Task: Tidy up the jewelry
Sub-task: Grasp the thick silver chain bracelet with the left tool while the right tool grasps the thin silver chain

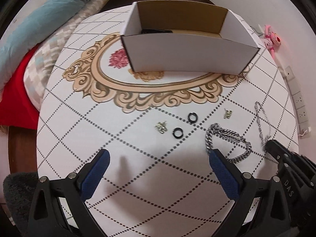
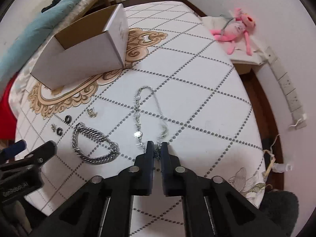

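A thin silver necklace (image 2: 137,114) with clear stones lies in a loop on the white table; it also shows in the left wrist view (image 1: 260,121). My right gripper (image 2: 157,148) is shut on its near end. A thick silver chain bracelet (image 2: 92,144) lies to its left, just beyond my open, empty left gripper (image 1: 158,159). Two black rings (image 1: 192,117) (image 1: 178,132) and two gold earrings (image 1: 161,127) (image 1: 227,114) lie ahead of the left gripper. A white cardboard box (image 1: 183,55) stands open at the far side, something dark inside.
A pink plush toy (image 2: 238,27) lies on a side stand at the far right. A power strip (image 2: 290,96) runs along the right wall. Blue and grey bedding (image 1: 39,31) lies left of the table. A dark furry thing (image 2: 280,207) sits at the near right edge.
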Action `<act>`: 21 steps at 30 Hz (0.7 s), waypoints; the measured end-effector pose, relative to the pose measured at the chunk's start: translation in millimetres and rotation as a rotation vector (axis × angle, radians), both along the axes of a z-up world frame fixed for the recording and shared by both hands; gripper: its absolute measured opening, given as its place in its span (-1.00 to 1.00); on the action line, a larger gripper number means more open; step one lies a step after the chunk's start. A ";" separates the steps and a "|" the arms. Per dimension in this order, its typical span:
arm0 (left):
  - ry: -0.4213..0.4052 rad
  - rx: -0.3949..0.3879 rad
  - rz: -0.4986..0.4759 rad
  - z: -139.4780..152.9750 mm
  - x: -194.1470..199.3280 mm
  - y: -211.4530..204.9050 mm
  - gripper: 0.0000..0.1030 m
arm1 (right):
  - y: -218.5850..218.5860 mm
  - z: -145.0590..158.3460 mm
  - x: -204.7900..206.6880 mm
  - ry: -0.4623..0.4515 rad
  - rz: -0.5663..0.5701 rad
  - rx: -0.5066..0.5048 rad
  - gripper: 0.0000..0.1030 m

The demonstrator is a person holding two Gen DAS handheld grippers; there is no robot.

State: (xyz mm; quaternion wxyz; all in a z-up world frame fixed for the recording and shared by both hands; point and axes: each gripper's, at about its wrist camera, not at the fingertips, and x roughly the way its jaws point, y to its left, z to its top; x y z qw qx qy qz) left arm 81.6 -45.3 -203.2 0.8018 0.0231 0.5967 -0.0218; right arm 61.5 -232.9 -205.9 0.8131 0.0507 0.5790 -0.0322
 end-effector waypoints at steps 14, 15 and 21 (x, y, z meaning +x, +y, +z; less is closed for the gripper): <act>0.060 -0.038 -0.079 -18.9 8.9 -39.2 0.51 | -44.7 40.5 7.5 -0.091 -0.089 0.192 -0.94; 0.045 -0.011 -0.098 -19.3 8.7 -45.4 0.51 | -47.6 39.6 9.1 -0.089 -0.094 0.194 -0.93; 0.002 -0.017 -0.157 -10.9 12.2 -65.4 -0.47 | -54.7 26.8 8.2 -0.061 -0.117 0.210 -0.93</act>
